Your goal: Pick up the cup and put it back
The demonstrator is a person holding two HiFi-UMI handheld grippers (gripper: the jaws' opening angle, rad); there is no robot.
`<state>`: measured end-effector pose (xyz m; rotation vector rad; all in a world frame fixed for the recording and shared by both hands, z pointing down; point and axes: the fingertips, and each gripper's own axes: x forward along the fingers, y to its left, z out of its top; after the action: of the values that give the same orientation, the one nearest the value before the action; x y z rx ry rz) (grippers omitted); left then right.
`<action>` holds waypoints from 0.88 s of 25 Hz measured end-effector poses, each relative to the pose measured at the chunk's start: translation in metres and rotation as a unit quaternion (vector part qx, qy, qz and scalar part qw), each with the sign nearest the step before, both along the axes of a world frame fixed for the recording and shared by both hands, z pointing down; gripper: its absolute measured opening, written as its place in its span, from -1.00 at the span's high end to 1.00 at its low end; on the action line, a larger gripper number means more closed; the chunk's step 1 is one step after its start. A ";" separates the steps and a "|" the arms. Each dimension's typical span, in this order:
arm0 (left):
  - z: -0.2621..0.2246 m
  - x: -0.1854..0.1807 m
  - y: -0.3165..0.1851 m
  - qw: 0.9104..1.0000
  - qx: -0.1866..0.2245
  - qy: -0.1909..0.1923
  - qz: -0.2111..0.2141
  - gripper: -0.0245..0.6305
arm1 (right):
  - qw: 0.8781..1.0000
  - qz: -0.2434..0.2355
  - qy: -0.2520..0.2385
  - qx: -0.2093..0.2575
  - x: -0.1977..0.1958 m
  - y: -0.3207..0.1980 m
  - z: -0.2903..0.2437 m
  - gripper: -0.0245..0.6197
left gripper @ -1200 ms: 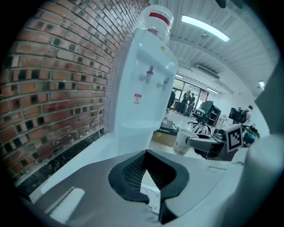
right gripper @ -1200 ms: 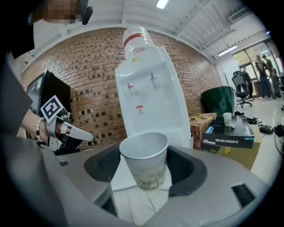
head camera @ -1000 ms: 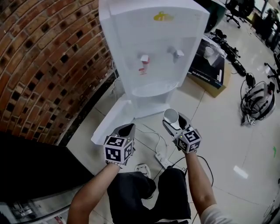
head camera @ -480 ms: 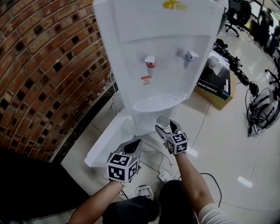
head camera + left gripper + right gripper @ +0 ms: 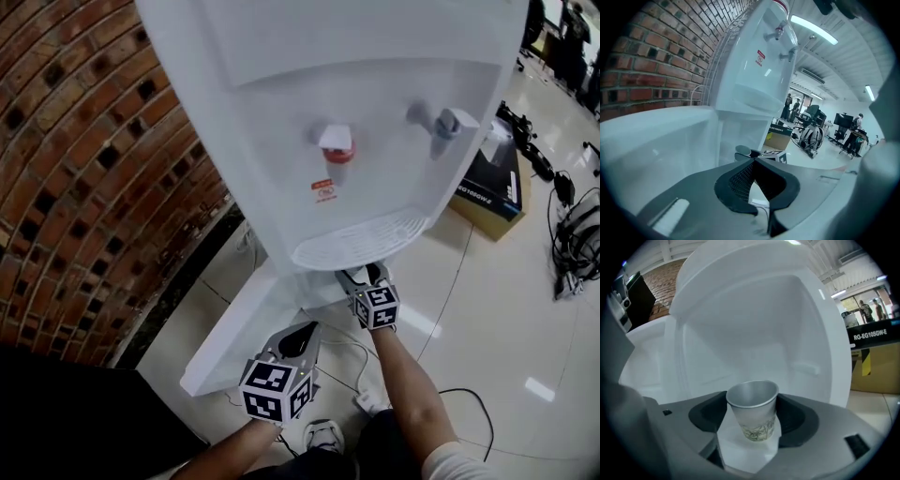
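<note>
Jaws of the right gripper (image 5: 362, 278) hold a patterned white paper cup (image 5: 753, 416), mostly hidden in the head view under the white water dispenser (image 5: 356, 112). Jaws of the left gripper (image 5: 755, 164) are together, empty. A black carton (image 5: 874, 336) reads "RG-EG105W-E".

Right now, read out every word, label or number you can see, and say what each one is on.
"RG-EG105GW-E": white print on the black box, seen in the right gripper view.
Red sticker under the red tap of the water dispenser: too small to read.
Cup: printed pattern only, no words that can be read.
</note>
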<state>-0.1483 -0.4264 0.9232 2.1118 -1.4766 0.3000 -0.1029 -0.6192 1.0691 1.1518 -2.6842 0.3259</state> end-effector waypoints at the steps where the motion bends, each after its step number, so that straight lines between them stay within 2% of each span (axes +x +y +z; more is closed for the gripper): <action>1: 0.002 0.000 -0.001 1.000 -0.002 0.004 -0.003 0.93 | 1.000 0.001 0.000 -0.003 -0.003 -0.004 0.007 -0.12; 5: 0.008 0.003 0.004 1.000 -0.010 0.008 0.002 0.93 | 1.000 0.001 0.004 -0.005 -0.013 -0.013 0.024 -0.12; 10: 0.016 0.001 0.006 1.000 -0.019 0.015 -0.004 0.93 | 1.000 -0.011 0.015 0.023 -0.027 -0.020 0.027 -0.12; 16: 0.015 0.007 0.006 1.000 -0.016 0.015 0.006 0.93 | 1.000 -0.004 0.015 0.005 -0.030 -0.021 0.041 -0.13; 18: 0.014 0.008 0.007 1.000 -0.013 0.014 0.006 0.93 | 1.000 -0.003 0.006 -0.003 -0.030 -0.021 0.042 -0.19; 20: 0.015 0.009 0.007 1.000 -0.013 0.013 0.005 0.93 | 1.000 0.001 0.002 -0.011 -0.027 -0.021 0.044 -0.36; 22: 0.013 0.008 0.007 1.000 -0.012 0.015 0.003 0.93 | 1.000 0.003 0.002 -0.011 -0.024 -0.020 0.042 -0.40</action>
<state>-0.1399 -0.4197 0.9361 2.0943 -1.4427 0.2855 -0.1264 -0.6392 1.1107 1.1520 -2.6669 0.3527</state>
